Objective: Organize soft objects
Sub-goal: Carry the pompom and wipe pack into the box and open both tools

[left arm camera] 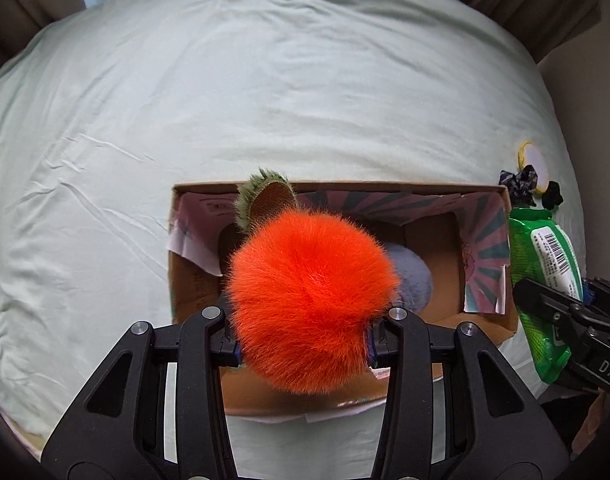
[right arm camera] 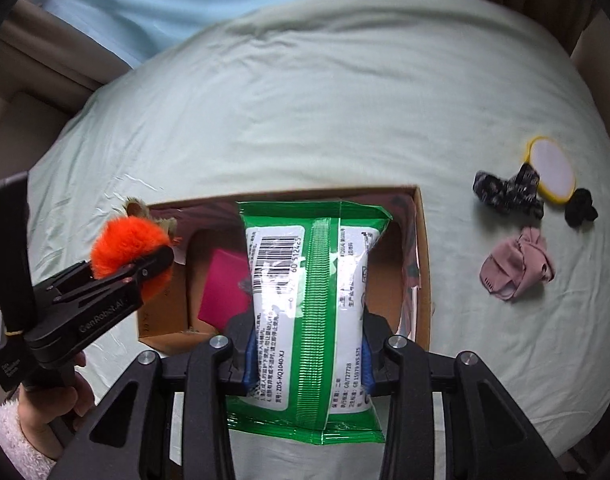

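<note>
My left gripper [left arm camera: 303, 350] is shut on a fluffy orange plush toy [left arm camera: 311, 300] with a green furry top [left arm camera: 261, 196], held over the open cardboard box [left arm camera: 485, 190]; it also shows in the right wrist view [right arm camera: 125, 248]. A pale blue plush [left arm camera: 413, 280] lies inside the box. My right gripper [right arm camera: 307, 354] is shut on a green wet-wipes pack [right arm camera: 305, 312], held over the box [right arm camera: 423, 264]; the pack shows at the box's right side in the left wrist view [left arm camera: 545, 288]. A pink item [right arm camera: 225, 288] lies in the box.
The box sits on a pale green bedsheet [right arm camera: 305, 100]. To its right lie a patterned dark scrunchie [right arm camera: 505, 192], a yellow-rimmed round pad [right arm camera: 553, 170], a black scrunchie [right arm camera: 581, 208] and a pink cloth [right arm camera: 517, 268]. Brown curtains hang behind the bed.
</note>
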A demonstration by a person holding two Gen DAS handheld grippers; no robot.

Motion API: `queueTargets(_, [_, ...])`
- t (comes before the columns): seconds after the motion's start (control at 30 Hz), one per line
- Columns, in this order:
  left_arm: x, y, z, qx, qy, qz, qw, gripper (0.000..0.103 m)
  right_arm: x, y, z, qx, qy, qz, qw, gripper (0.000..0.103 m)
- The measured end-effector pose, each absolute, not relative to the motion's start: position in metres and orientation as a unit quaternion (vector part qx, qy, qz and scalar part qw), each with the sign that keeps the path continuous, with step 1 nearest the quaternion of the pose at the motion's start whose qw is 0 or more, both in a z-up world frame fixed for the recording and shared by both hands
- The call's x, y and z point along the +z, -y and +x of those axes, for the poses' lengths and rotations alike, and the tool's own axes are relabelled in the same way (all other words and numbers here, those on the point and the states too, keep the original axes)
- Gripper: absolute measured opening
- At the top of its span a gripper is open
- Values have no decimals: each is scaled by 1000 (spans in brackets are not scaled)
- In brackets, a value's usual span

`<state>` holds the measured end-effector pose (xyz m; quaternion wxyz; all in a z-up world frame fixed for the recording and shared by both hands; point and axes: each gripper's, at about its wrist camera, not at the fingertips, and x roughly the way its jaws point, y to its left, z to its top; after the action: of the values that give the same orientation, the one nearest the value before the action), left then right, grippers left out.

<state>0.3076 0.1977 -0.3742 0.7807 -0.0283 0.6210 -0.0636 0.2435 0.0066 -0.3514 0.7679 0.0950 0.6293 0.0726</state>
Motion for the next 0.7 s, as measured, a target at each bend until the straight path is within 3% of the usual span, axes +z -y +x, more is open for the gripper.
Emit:
queueTargets(0.23, [-396, -192, 319, -76, -648, -19, 758, 37, -388, 3, 261, 66, -670, 114, 731, 35])
queueTargets(0.3, [-395, -191, 320, -88, -646, -18, 758, 46, -396, 6, 264, 63, -675, 125, 724, 36])
queueTargets(0.33, [-392, -189, 319, -86, -642, -6, 762, 63, -399, 7, 266, 64, -677, 128, 722, 42])
queueTargets(0.37, [-389, -188, 318, -74, -635, 15, 769, 90, -401, 7, 268, 64, -676, 131, 722, 55])
queueTargets(0.4, [-386, -188, 316, -68, -626, 28, 776, 100, -400, 7, 269, 65, -673, 133, 725, 66])
queueTargets(0.43, [-381, -187, 313, -72, -615, 33, 784, 103, -398, 6, 270, 69, -667, 138, 729, 91])
queueTargets(0.47, [-378, -187, 312, -78, -615, 33, 784, 103, -397, 7, 270, 73, -660, 144, 733, 103])
queueTargets(0.7, [-383, -189, 299, -87, -629, 41, 771, 103, -392, 8, 276, 68, -651, 144, 742, 103])
